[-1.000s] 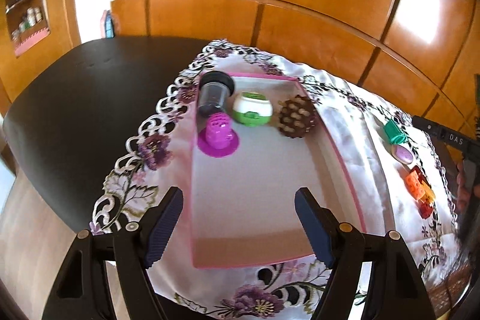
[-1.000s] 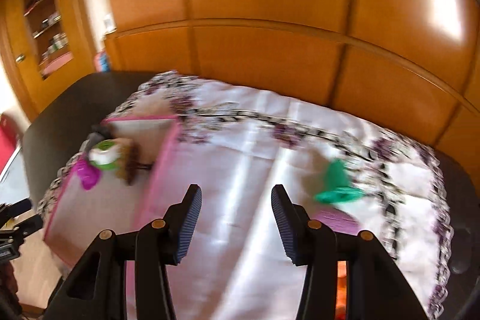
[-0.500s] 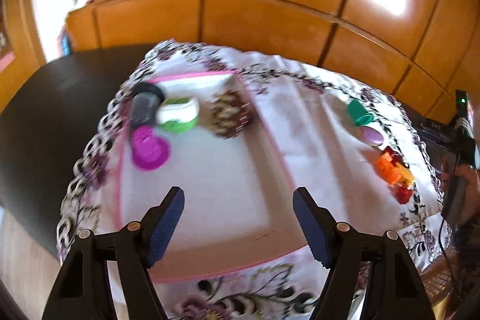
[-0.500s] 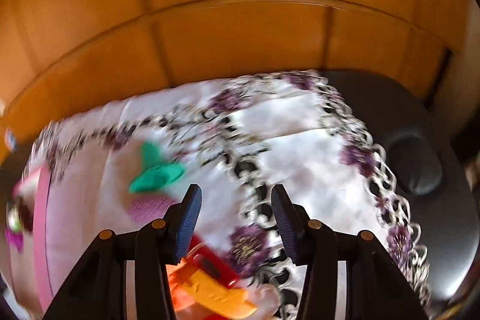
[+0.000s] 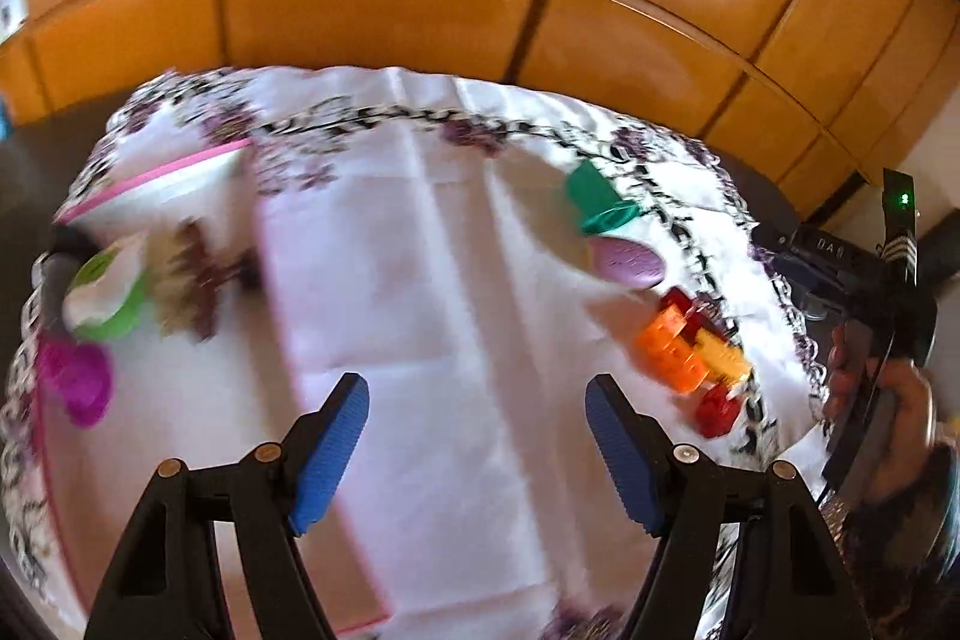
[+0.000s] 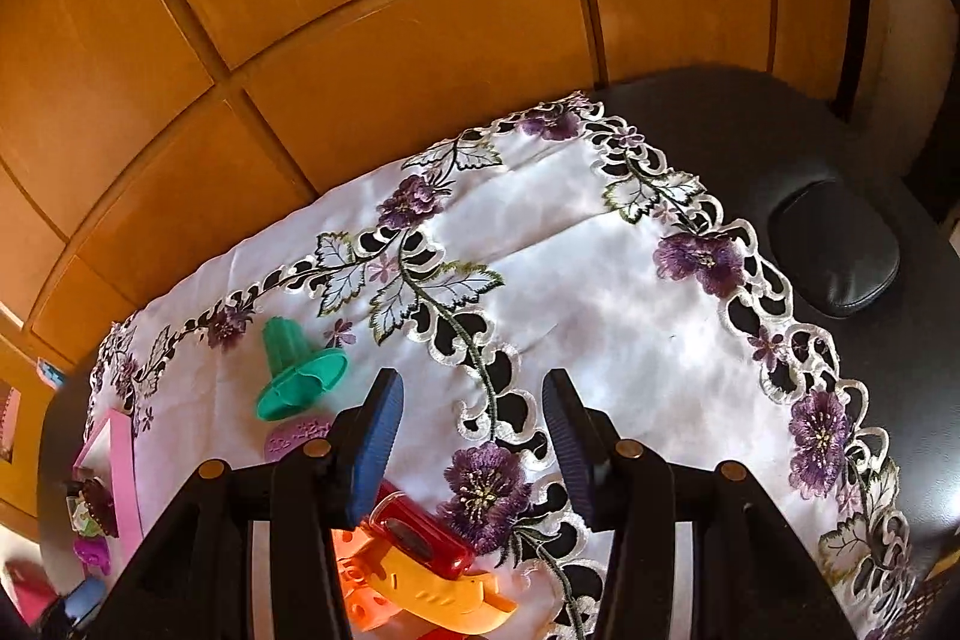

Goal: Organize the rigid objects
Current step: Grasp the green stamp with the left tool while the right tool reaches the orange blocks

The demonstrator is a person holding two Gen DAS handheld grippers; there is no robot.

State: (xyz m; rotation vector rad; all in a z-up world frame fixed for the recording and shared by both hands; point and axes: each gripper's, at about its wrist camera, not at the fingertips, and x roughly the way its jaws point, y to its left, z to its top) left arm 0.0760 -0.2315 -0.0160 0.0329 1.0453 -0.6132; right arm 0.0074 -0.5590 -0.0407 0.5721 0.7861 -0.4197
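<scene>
The left gripper (image 5: 477, 451) is seen spread above bare tablecloth (image 5: 456, 280), nothing between its pads. The right gripper (image 6: 471, 451) is likewise parted and empty; beneath its left finger the toy block cluster (image 6: 420, 568) is partly hidden. Only the left view shows the pink tray (image 5: 150, 172), blurred, and a hand (image 5: 888, 418). The green piece (image 6: 297, 370) is seen beyond the blocks.

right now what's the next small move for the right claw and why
Probably ease the right claw down and toward the toy pile just below its left finger. Its jaws stand apart with nothing between them, only tablecloth ahead. The red, yellow and orange pieces still lie loose outside the pink tray, which already holds other items, so they look like the nearest thing to pick.
</scene>
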